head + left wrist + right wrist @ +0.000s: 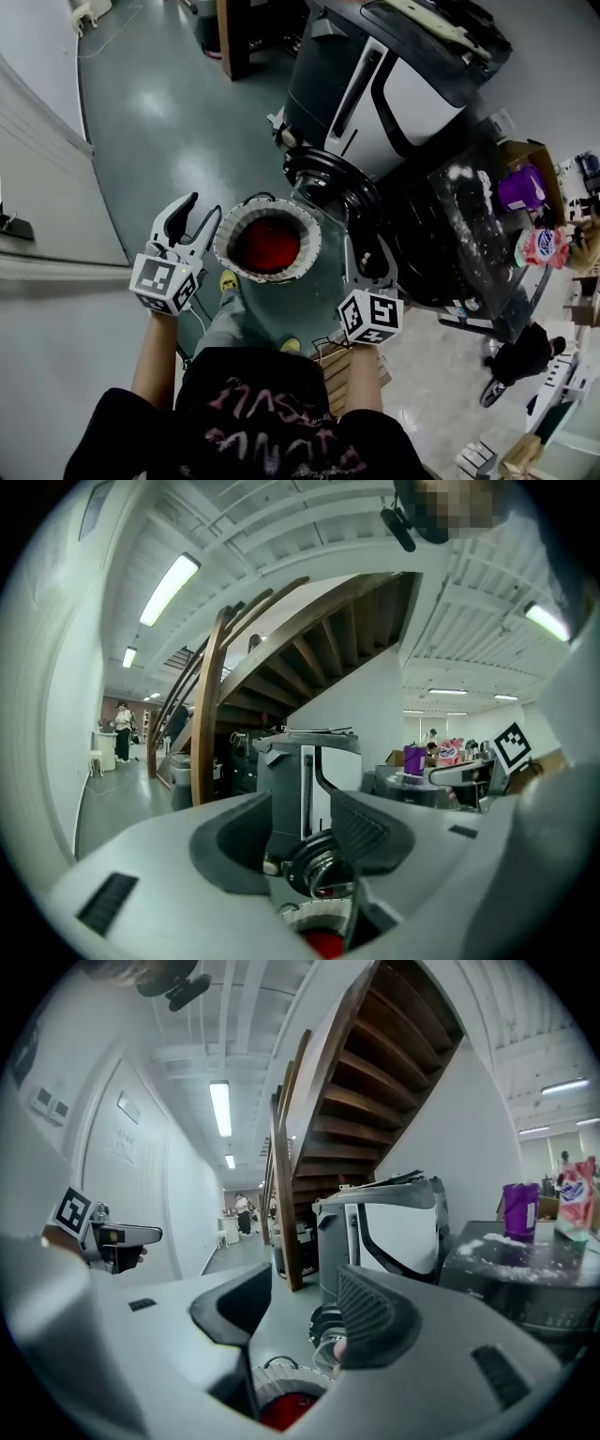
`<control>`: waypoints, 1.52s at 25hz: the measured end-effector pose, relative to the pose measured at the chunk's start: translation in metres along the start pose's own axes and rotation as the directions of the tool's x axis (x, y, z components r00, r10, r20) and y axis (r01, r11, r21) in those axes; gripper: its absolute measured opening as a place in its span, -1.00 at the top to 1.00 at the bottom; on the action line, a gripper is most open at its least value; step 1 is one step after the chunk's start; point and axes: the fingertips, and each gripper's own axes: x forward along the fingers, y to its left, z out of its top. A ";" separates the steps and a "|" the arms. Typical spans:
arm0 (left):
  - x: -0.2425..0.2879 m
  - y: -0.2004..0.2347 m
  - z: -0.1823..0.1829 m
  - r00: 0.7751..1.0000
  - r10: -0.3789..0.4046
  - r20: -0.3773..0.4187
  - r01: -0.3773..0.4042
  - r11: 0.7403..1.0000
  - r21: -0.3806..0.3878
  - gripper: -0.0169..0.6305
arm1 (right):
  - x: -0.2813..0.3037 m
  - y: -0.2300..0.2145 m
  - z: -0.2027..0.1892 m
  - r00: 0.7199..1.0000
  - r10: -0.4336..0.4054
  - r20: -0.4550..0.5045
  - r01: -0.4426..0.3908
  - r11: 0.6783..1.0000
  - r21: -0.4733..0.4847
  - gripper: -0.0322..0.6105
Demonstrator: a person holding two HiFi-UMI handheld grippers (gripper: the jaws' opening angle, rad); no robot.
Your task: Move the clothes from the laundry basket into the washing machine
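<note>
A round white laundry basket [242,267] stands on the floor with red clothes [268,244] inside. Behind it is the grey and white washing machine [375,94], its round door [323,187] swung open. My left gripper [200,214] hovers at the basket's left rim, open with nothing between its fingers. My right gripper [368,251] is right of the basket, also open and empty. In the left gripper view the gripper [300,841] looks over the basket [314,913] toward the machine [305,771]. From the right gripper [295,1312], the red clothes [281,1412] lie just below.
A dark cabinet [478,216] with a powder-dusted top stands right of the machine, bearing a purple jug [520,187] and a detergent bag [542,248]. A wooden stair post [284,1194] rises beyond. A white wall [37,216] runs along the left. My yellow shoes [228,279] are beside the basket.
</note>
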 end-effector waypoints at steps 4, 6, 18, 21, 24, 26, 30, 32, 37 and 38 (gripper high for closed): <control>0.030 0.045 -0.013 0.999 -0.044 -0.029 0.043 0.998 -0.041 0.35 | 0.038 0.020 -0.010 0.997 -0.039 -0.059 0.038 0.999 -0.017 0.20; 0.043 0.062 -0.024 0.997 -0.069 -0.045 0.067 0.996 -0.051 0.34 | 0.053 0.029 -0.018 0.995 -0.060 -0.085 0.057 0.998 -0.029 0.20; 0.103 0.105 -0.081 0.980 -0.142 -0.140 0.127 0.986 -0.111 0.34 | 0.136 0.037 -0.064 0.980 -0.081 -0.182 0.082 0.997 -0.002 0.19; 0.115 0.098 -0.104 0.975 -0.142 -0.173 0.121 0.985 -0.126 0.34 | 0.148 0.028 -0.091 0.972 -0.055 -0.230 0.060 0.998 0.015 0.19; 0.128 0.089 -0.136 0.970 -0.125 -0.210 0.096 0.985 -0.144 0.35 | 0.160 0.015 -0.126 0.957 -0.023 -0.289 0.033 0.999 0.029 0.19; 0.132 0.081 -0.159 0.964 -0.108 -0.244 0.071 0.985 -0.156 0.35 | 0.163 0.008 -0.147 0.946 -0.001 -0.323 0.017 0.999 0.048 0.19; 0.134 0.063 -0.204 0.949 -0.093 -0.300 0.034 0.980 -0.196 0.35 | 0.164 -0.005 -0.186 0.924 0.028 -0.381 0.005 0.996 0.084 0.19; 0.137 0.054 -0.228 0.940 -0.093 -0.327 0.030 0.981 -0.193 0.35 | 0.166 -0.008 -0.207 0.912 0.043 -0.408 -0.006 0.996 0.093 0.19; 0.148 0.037 -0.289 0.911 -0.110 -0.396 0.022 0.975 -0.220 0.35 | 0.178 -0.011 -0.264 0.883 0.069 -0.464 -0.023 0.994 0.105 0.19; 0.150 0.036 -0.302 0.907 -0.109 -0.406 0.016 0.974 -0.226 0.35 | 0.181 -0.010 -0.276 0.876 0.075 -0.476 -0.026 0.994 0.108 0.19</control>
